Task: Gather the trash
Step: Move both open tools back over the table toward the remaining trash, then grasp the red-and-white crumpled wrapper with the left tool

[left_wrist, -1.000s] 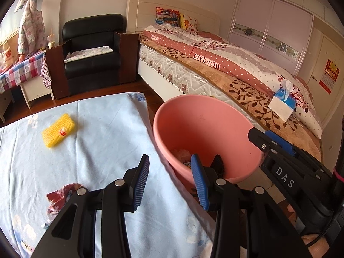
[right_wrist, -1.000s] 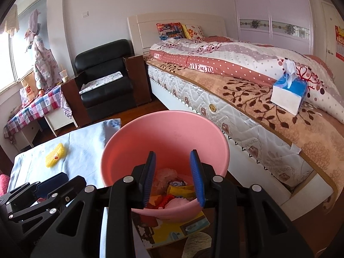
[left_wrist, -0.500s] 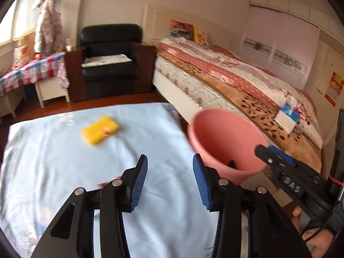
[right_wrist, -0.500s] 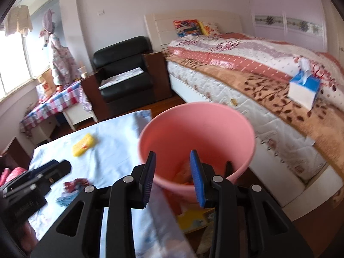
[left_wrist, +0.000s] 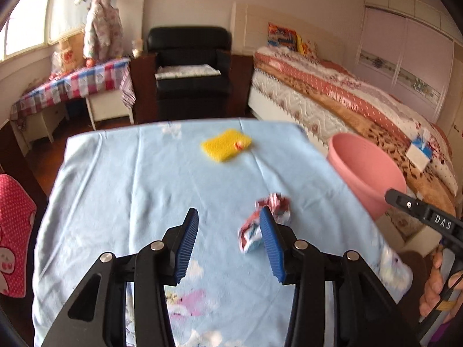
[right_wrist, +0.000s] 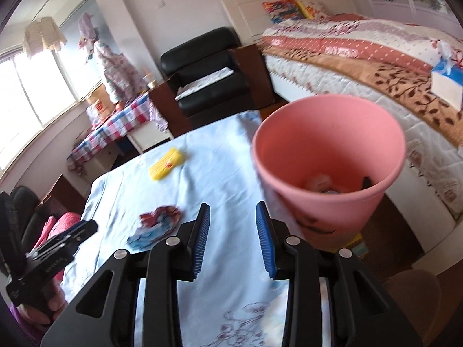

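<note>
Step in hand looks like going for the next piece of trash: left claw [left_wrist: 228, 243] hangs over the blue-clothed tabletop [left_wrist: 121, 179], jaws spread and empty, its right pad just in front of the crumpled red-white wrapper [left_wrist: 264, 224]. The wrapper lies on the cloth on the near side of the pink bin [right_wrist: 327, 156], and a yellow packet [left_wrist: 226, 145] lies beyond the wrapper, toward the tabletop's far edge. The bin stands off the tabletop's right edge, beside the bed [right_wrist: 376, 66], with some trash already inside. Right claw [right_wrist: 231, 243] is released too, jaws apart, nothing between them, aimed near the bin. Next move probably: shift the left claw right to straddle the wrapper, lower, clench, carry it over the bin rim.
</note>
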`<state>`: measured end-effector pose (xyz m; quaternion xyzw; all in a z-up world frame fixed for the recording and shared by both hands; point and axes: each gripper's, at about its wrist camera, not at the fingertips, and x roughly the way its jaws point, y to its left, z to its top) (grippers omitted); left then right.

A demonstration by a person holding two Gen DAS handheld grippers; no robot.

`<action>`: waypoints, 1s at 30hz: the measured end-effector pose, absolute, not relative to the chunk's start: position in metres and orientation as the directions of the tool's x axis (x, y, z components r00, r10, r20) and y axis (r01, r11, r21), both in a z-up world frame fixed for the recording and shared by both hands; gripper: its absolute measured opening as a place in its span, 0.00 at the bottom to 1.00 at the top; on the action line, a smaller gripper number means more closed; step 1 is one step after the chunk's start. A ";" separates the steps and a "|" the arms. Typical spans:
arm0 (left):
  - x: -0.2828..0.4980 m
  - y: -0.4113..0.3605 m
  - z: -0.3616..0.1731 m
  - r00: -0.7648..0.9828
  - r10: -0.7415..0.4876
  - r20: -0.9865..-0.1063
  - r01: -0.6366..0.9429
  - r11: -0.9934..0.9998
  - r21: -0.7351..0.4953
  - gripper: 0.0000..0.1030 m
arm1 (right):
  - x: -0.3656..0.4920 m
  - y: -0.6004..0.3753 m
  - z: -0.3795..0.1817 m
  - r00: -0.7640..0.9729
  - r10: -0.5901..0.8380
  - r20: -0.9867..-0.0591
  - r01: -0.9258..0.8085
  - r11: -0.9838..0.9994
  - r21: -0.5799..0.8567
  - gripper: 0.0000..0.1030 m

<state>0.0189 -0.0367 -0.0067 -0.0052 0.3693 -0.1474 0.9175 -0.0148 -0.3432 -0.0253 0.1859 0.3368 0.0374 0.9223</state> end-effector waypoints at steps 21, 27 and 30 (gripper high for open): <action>0.054 -0.090 -0.061 0.507 -0.332 -0.795 0.430 0.897 -0.099 0.07 | 0.007 -0.301 -0.031 0.719 0.198 -0.666 -0.006 0.960 0.279 0.33; 0.048 -0.070 -0.053 0.535 -0.353 -0.767 0.391 0.909 -0.146 0.02 | 0.029 -0.288 -0.023 0.709 0.260 -0.656 -0.049 0.946 0.321 0.33; 0.045 -0.043 -0.042 0.569 -0.373 -0.733 0.338 0.919 -0.206 0.02 | 0.050 -0.280 -0.018 0.706 0.296 -0.644 -0.078 0.935 0.345 0.33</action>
